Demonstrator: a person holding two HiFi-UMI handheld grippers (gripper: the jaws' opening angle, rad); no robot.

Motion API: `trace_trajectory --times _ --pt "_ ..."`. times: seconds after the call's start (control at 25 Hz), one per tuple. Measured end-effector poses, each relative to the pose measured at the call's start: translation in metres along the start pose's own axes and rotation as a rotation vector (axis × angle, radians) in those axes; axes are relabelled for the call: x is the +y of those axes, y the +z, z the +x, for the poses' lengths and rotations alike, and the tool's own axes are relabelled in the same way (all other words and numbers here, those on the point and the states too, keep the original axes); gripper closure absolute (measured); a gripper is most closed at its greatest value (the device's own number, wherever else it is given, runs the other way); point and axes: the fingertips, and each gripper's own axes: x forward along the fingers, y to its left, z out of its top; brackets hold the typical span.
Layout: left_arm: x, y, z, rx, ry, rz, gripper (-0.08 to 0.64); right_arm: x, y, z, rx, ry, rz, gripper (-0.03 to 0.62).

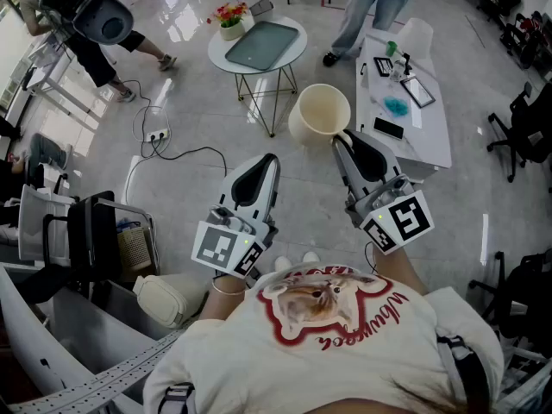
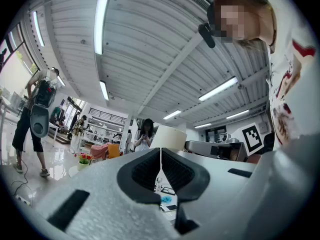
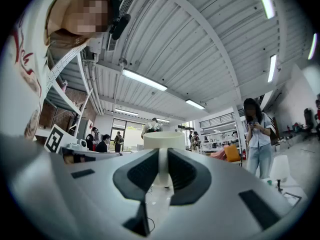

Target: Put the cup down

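A cream cup [image 1: 321, 113] hangs in the air above the floor, held at its near side by my right gripper [image 1: 339, 139], which is shut on it. In the right gripper view the cup [image 3: 163, 140] rises just past the jaws, with a pale strip of it pinched between the dark pads [image 3: 142, 173]. My left gripper [image 1: 270, 160] is beside it on the left, apart from the cup, its jaws shut with nothing between them. The left gripper view shows its gripper [image 2: 160, 156] pressed together and the cup [image 2: 171, 136] beyond it.
A round white table [image 1: 291, 56] with a grey tray [image 1: 261, 45] and a flower pot [image 1: 229, 20] stands ahead of the cup. A long white desk [image 1: 421, 129] with small items runs along the right. A person [image 1: 373, 7] stands behind; cables [image 1: 168, 149] lie on the floor at left.
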Motion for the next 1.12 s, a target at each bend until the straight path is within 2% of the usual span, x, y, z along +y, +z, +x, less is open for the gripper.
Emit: trace_trajectory --times 0.44,0.68,1.12 --pt "-0.001 -0.004 -0.004 0.017 0.001 0.004 0.538 0.005 -0.009 0.001 0.015 0.003 0.017 0.557" --pt "-0.003 -0.005 -0.006 0.015 0.005 -0.007 0.538 0.006 -0.004 -0.003 -0.021 0.002 0.049 0.557" --pt "-0.015 -0.014 0.004 0.015 0.008 -0.030 0.538 0.003 -0.008 -0.010 -0.025 0.028 -0.005 0.557"
